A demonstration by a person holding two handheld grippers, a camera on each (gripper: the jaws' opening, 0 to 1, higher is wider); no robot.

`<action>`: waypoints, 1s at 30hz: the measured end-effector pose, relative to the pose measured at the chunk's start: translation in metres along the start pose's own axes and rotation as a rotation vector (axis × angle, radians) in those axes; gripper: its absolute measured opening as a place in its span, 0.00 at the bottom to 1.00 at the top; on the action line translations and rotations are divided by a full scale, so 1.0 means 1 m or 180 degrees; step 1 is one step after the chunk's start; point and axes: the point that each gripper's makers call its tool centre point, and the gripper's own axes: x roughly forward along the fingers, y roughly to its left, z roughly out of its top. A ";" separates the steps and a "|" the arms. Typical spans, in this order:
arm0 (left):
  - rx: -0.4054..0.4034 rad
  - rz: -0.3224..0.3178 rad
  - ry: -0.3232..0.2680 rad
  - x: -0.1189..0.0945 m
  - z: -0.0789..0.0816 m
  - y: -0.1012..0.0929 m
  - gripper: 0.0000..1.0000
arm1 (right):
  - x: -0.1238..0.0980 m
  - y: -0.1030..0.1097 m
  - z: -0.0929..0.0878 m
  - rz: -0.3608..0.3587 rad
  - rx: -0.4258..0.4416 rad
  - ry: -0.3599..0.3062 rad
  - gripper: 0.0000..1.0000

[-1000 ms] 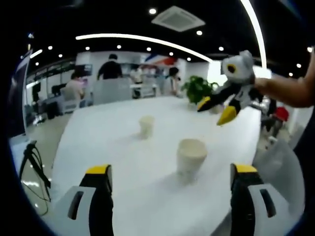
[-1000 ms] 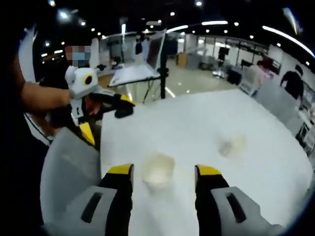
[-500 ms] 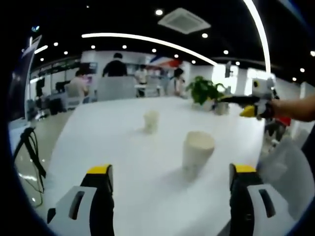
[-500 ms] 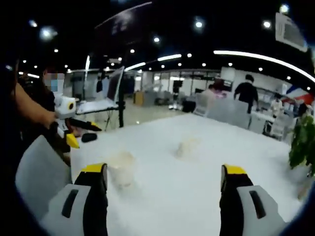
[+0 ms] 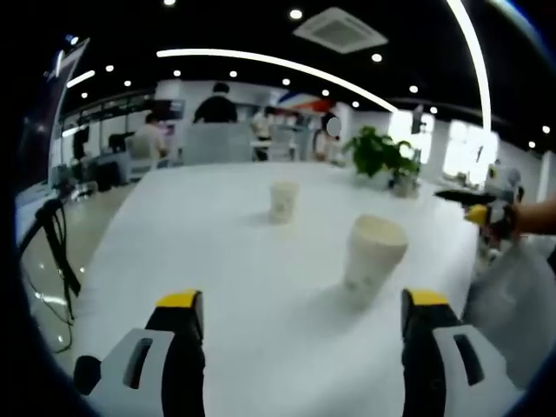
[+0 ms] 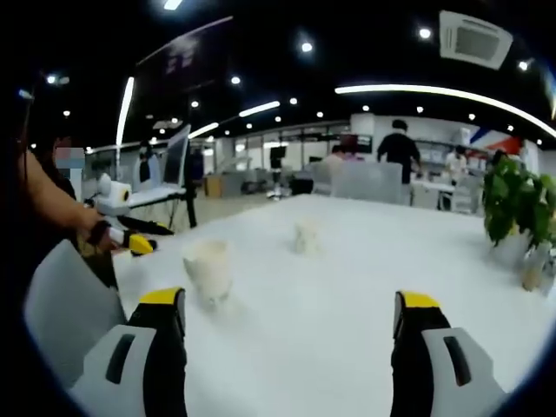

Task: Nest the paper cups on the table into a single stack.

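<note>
Two cream paper cups stand upright and apart on the white table. The near cup is ahead and right of centre in the left gripper view; the far cup is smaller, further back. My left gripper is open, short of the near cup, holding nothing. In the right gripper view the near cup stands ahead on the left and the far cup behind it. My right gripper is open and empty, to the right of the near cup. The right gripper also shows at the right edge of the left gripper view.
A potted green plant and a small vase stand at the table's far right side. A grey chair back sits at the near table edge. People sit and stand at desks behind. A monitor on a stand is left of the table.
Both views have shifted as the hands moved. The right gripper has swung rightwards and lower; the near cup now looks clearer. The left gripper has eased closer. Both cups stay put.
</note>
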 end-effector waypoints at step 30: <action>0.0410 -0.0301 -0.0027 0.265 0.077 0.031 0.84 | 0.004 0.006 -0.016 0.0047 -0.0073 0.0242 0.93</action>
